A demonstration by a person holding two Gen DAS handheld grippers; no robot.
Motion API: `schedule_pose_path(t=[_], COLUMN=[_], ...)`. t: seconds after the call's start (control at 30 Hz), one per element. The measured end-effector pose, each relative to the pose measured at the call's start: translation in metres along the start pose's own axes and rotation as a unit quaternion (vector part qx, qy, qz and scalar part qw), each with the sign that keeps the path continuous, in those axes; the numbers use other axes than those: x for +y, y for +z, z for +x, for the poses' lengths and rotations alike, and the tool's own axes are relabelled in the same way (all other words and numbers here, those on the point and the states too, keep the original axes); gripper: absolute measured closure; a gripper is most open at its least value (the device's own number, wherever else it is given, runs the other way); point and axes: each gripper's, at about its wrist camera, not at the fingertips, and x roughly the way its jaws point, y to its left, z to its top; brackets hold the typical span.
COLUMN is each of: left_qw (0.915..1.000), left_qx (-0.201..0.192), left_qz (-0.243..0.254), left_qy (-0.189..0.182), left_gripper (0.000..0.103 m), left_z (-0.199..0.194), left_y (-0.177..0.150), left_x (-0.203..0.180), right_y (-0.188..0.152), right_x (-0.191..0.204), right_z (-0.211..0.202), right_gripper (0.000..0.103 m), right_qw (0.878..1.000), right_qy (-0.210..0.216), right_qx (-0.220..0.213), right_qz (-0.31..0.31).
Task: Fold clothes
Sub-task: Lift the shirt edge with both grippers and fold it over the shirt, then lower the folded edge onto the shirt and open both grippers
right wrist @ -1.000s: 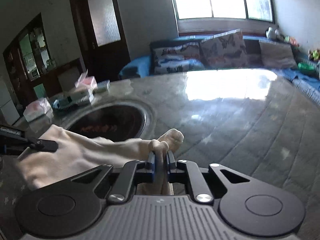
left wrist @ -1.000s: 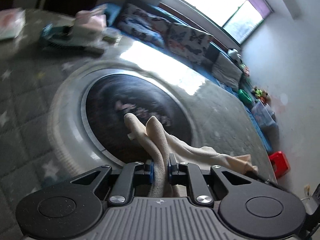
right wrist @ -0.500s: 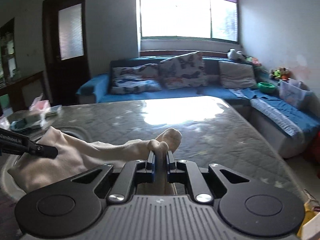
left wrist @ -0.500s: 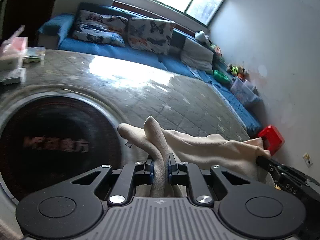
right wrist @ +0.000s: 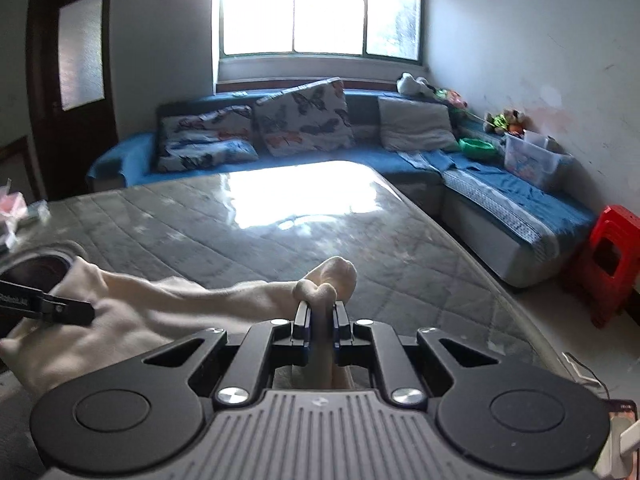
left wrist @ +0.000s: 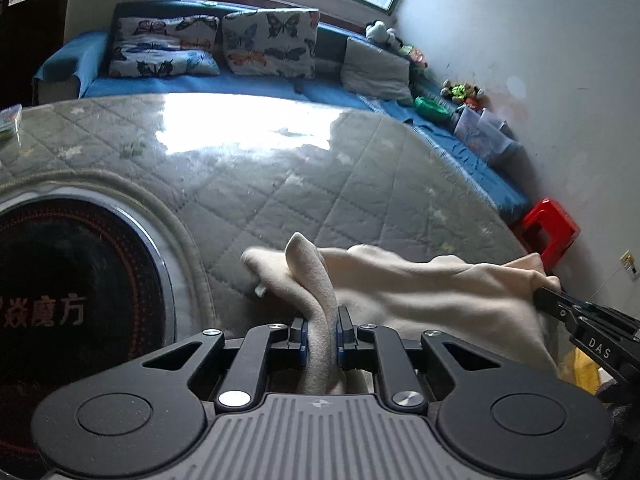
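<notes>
Stretching between the two grippers, a cream garment point(left wrist: 432, 292) is held above a grey quilted table point(left wrist: 320, 184). In the left wrist view, the left gripper point(left wrist: 322, 330) is seen closed on a bunched fold of the cloth, which rises between the blue-edged pads and curls over them in a rounded tip. From there the fabric runs to the right, where it is pinched by the black fingers of the right gripper point(left wrist: 550, 294) (a white "DAS" label is visible on its arm). A small white tag hangs from the cloth's lower edge beside the left gripper.

In the right wrist view, the right gripper point(right wrist: 320, 322) is likewise shown clamped on a knot of the garment point(right wrist: 160, 300), with two rounded lumps of cloth standing just above its pads. The cloth spreads leftward and sags slightly towards the left gripper point(right wrist: 86, 314), whose dark tip is closed on the far edge.

A dark round inset point(left wrist: 72, 304) with red characters is set into the table at the left, ringed by a pale rim. Behind the table, a blue sofa point(right wrist: 500, 196) with butterfly cushions point(right wrist: 304, 120) is placed under a bright window point(right wrist: 320, 8). A red stool point(right wrist: 608, 260) stands by the white wall at the right.
</notes>
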Motion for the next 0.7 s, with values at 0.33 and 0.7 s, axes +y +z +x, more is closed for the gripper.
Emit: schedule_pose_path(t=[0.33,0.7], left_qw=[0.9998,0.9981], left_qx=[0.007,-0.019], left_qz=[0.015,0.039], left_qy=[0.013,0.045], left_gripper=[0.079,0.056], left_z=[0.003,-0.015], left_y=[-0.006,-0.004], left_x=[0.001,0.008], right_y=[-0.011,0.004], right_x=[0.006,0.028], right_z=[0.020,0.019], right_gripper=[0.091,0.073], right_qw=[0.999,0.999], right_qy=[-0.027,0.044], right_qx=[0.034,0.028], right_qz=[-0.009,-0.005])
